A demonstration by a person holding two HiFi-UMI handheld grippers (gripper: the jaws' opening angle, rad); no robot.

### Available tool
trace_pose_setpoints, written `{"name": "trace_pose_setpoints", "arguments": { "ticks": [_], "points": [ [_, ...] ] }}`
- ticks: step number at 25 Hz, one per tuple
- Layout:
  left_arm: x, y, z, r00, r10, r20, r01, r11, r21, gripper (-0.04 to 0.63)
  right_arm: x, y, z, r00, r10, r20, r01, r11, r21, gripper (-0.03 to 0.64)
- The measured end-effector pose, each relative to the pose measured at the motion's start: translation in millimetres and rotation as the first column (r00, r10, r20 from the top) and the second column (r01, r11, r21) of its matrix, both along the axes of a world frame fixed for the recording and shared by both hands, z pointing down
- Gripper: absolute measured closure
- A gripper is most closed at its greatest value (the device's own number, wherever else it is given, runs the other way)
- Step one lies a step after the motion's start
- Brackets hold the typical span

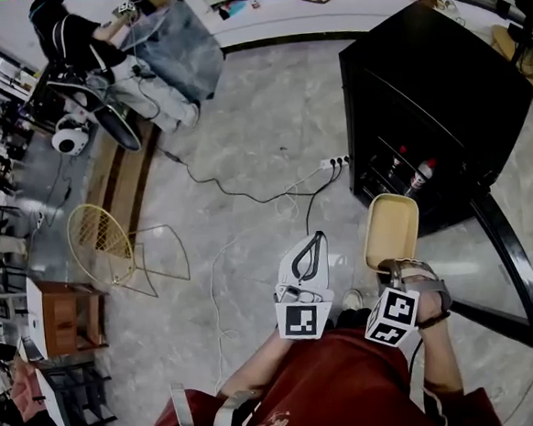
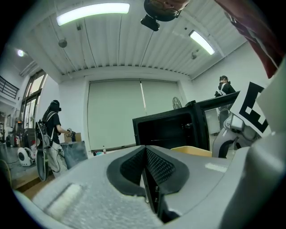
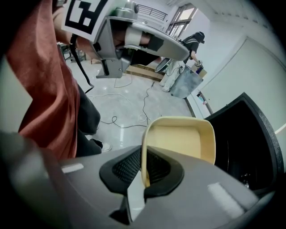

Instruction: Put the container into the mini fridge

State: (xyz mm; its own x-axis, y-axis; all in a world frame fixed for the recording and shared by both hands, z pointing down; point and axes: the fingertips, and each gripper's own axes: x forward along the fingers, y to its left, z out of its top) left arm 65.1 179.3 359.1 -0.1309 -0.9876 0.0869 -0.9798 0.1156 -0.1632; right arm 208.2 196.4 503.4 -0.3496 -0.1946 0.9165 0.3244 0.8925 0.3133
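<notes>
A shallow beige container (image 1: 390, 228) hangs over the floor just in front of the black mini fridge (image 1: 439, 74). The fridge door (image 1: 509, 262) stands swung open, and bottles (image 1: 418, 177) show inside. My right gripper (image 1: 397, 266) is shut on the container's near rim. In the right gripper view the rim (image 3: 144, 172) sits pinched between the pads, the container (image 3: 181, 138) tilts up ahead, and the fridge (image 3: 250, 138) opens to the right. My left gripper (image 1: 307, 261) is shut and empty, left of the container. In the left gripper view, my left gripper (image 2: 145, 167) points at the fridge (image 2: 172, 129).
A power strip (image 1: 333, 165) with trailing cables lies on the floor left of the fridge. A yellow wire frame (image 1: 104, 243) and a wooden stool (image 1: 63, 315) stand at the left. A person (image 1: 69, 39) and a grey bin (image 1: 176, 49) are far back.
</notes>
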Motion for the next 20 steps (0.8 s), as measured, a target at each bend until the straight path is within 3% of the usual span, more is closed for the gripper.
{"name": "trace_pose_setpoints", "arguments": {
  "ticks": [6, 12, 14, 20],
  "points": [
    [-9.4, -46.4, -1.1, 0.998, 0.048, -0.032, -0.047, 0.999, 0.024, 0.591, -16.1, -39.0, -4.7, 0.999, 0.048, 0.003, -0.048, 0.999, 0.025, 0.598],
    [-29.3, -99.5, 6.3, 0.983, 0.167, -0.075, -0.164, 0.985, 0.049, 0.592, -38.2, -72.5, -4.8, 0.987, 0.157, -0.021, -0.156, 0.986, 0.051, 0.598],
    [-35.1, -117.5, 11.5, 0.968, 0.239, -0.08, -0.235, 0.97, 0.062, 0.592, -46.0, -81.1, 0.3, 0.974, 0.223, -0.038, -0.221, 0.973, 0.06, 0.598],
    [-63.0, -165.6, 19.8, 0.914, 0.405, -0.008, -0.404, 0.912, 0.077, 0.592, -78.8, -107.3, 21.0, 0.928, 0.365, -0.072, -0.364, 0.931, 0.029, 0.598]
  ]
}}
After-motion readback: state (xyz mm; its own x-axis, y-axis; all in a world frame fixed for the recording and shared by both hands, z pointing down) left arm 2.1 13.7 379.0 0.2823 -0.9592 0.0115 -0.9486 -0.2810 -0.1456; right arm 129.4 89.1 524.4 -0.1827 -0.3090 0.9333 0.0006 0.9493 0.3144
